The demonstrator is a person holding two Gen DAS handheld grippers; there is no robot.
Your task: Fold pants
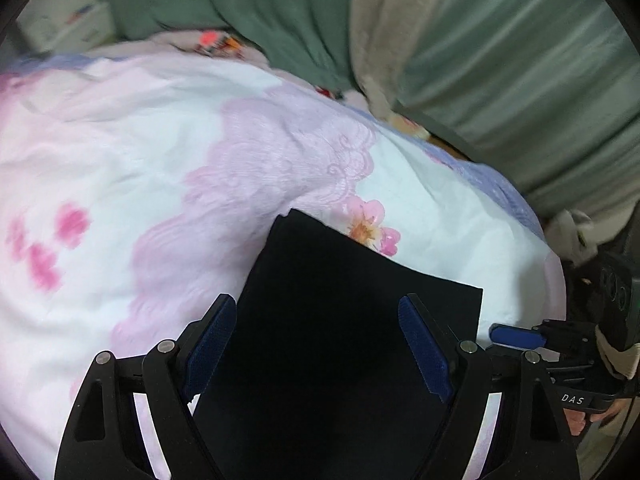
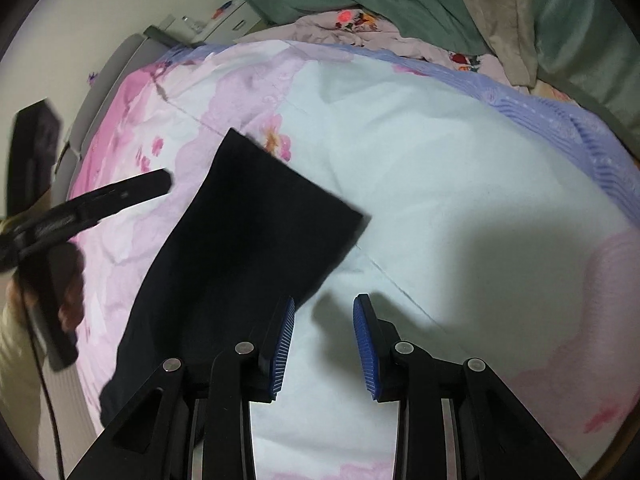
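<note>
Black pants [image 1: 340,272] lie folded into a narrow strip on the floral bed sheet [image 1: 120,140]. My left gripper [image 1: 318,300] hovers over the strip with its jaws wide open, the cloth showing below between its fingers, not pinched. In the right wrist view the pants [image 2: 248,240] run from the lower left up to a squared end. My right gripper [image 2: 326,302] stands partly open just right of the strip's edge, over bare sheet [image 2: 440,160], with nothing between its pads. The left gripper [image 2: 160,184] comes in from the left, and the right gripper [image 1: 500,336] shows at the right edge of the left wrist view.
A green curtain [image 1: 520,60] hangs behind the bed. Crumpled flowered fabric [image 2: 360,28] lies along the far edge. A white cabinet [image 2: 232,16] stands at the back left. A person's hand [image 2: 72,300] grips the left tool's handle beside the bed.
</note>
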